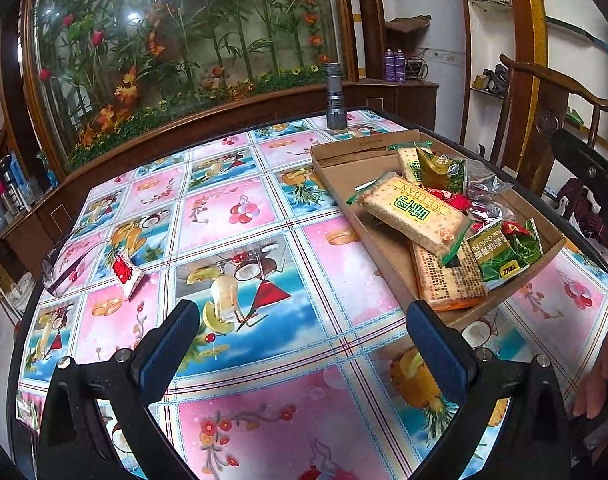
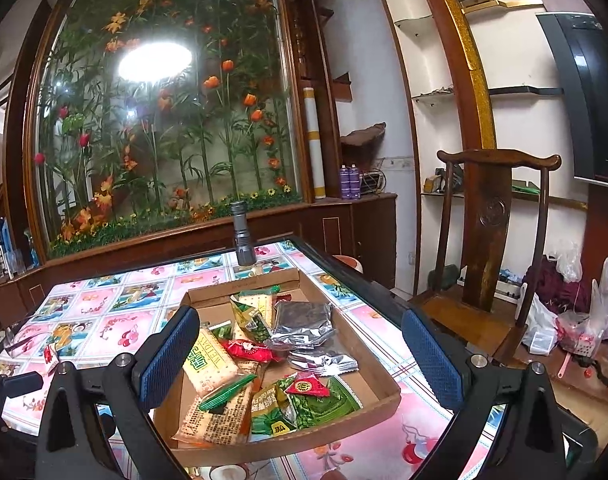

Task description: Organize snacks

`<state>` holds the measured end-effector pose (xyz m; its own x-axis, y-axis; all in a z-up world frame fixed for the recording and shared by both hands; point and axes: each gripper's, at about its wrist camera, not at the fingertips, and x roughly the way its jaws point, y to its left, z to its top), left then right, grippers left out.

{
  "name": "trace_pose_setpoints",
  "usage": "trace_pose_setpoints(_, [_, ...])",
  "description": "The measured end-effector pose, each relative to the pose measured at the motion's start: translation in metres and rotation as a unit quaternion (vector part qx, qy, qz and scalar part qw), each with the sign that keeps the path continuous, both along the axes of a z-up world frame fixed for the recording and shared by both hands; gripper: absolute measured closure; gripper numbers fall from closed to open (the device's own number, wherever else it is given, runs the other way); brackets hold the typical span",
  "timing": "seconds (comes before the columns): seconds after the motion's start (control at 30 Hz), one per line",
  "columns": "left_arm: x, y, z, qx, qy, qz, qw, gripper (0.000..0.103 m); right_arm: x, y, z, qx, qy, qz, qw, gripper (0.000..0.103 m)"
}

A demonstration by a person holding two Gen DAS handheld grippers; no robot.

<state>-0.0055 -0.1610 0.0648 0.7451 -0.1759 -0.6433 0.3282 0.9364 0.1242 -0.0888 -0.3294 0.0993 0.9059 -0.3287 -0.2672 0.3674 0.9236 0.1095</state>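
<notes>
One stray red packet (image 1: 125,274) sits alone near the table's (image 1: 240,408) left edge, long axis pointing away, so the empty, wide-open left gripper (image 1: 302,344) is way closer than the right (image 2: 300,354), also open, hovering over the box (image 2: 384,400).

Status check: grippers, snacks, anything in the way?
Left gripper, right gripper open, empty. Snacks piled in cardboard tray; one red packet outside, beside glasses. Path clear.

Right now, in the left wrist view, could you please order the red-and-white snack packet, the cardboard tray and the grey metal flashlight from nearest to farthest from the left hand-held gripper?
1. Cardboard tray, right, nearest.
2. Red-and-white snack packet, left.
3. Grey metal flashlight, far table edge.
</notes>
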Motion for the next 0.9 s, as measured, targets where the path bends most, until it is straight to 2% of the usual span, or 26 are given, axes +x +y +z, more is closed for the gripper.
trace_pose_setpoints(0.9, [-0.0029,-0.0028,0.0006,0.007,-0.011,0.0,0.9999,0.0,-0.0001,-0.0004,-0.0022,-0.001,0.004,-0.002,1.0,0.001])
